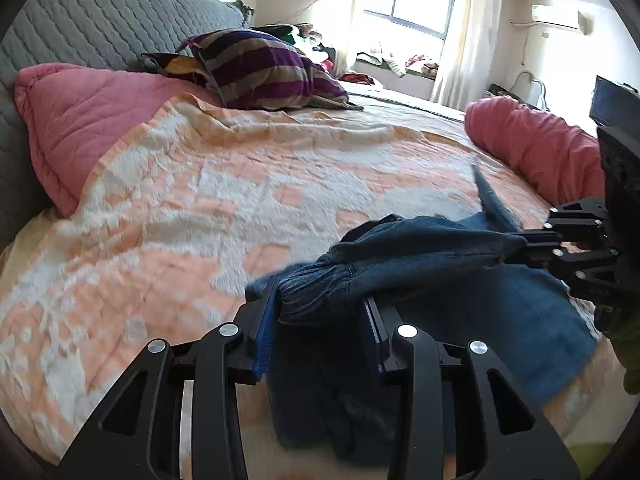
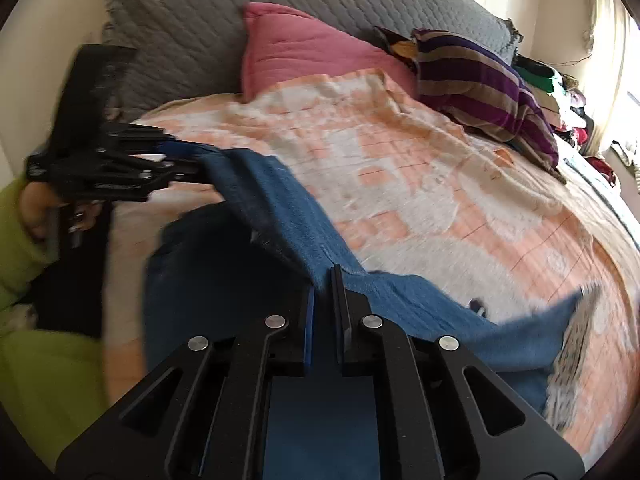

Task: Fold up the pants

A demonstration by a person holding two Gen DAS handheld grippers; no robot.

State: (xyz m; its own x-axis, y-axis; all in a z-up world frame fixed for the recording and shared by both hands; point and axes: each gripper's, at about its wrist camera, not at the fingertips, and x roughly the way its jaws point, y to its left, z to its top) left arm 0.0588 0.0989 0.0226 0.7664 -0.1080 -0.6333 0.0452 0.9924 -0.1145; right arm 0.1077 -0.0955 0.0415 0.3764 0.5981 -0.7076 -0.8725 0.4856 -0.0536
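1. Gripping a bunched, elastic-gathered edge of the pants [image 1: 320, 292], the left gripper [image 1: 320, 320] has its jaws partly apart with the thick fold of denim pressed between the blue pads [image 1: 264, 340].
2. Pinching a thin edge of the same pants [image 2: 280, 216], the right gripper [image 2: 322, 300] has its jaws drawn nearly together, with blue cloth running up between them.
3. Stretching between the two grippers, the cloth forms a raised band: in the right wrist view it runs from the jaws up and left to the left gripper [image 2: 188, 160], whose tips clamp its far end.
4. Seen from the left wrist, the right gripper [image 1: 516, 246] sits to the right of the jaws and a little beyond them, holding the pants at a taut corner.
5. Hanging below both sets of jaws, the rest of the pants drapes in dark folds onto the blanket [image 1: 200, 200], and one leg trails off to the right in the right wrist view.
6. Spreading out beyond the jaws, the orange and white blanket covers the bed.
7. Lying farther off, a pink pillow [image 1: 80, 120] and a striped pillow [image 1: 256, 68] rest against a grey headboard [image 1: 100, 20].
8. Lying right of the left jaws, a pink roll [image 1: 532, 148] rests on the bed's edge.
9. Holding the left gripper is a hand [image 2: 34, 208] in a green sleeve [image 2: 40, 360], left of the right jaws.
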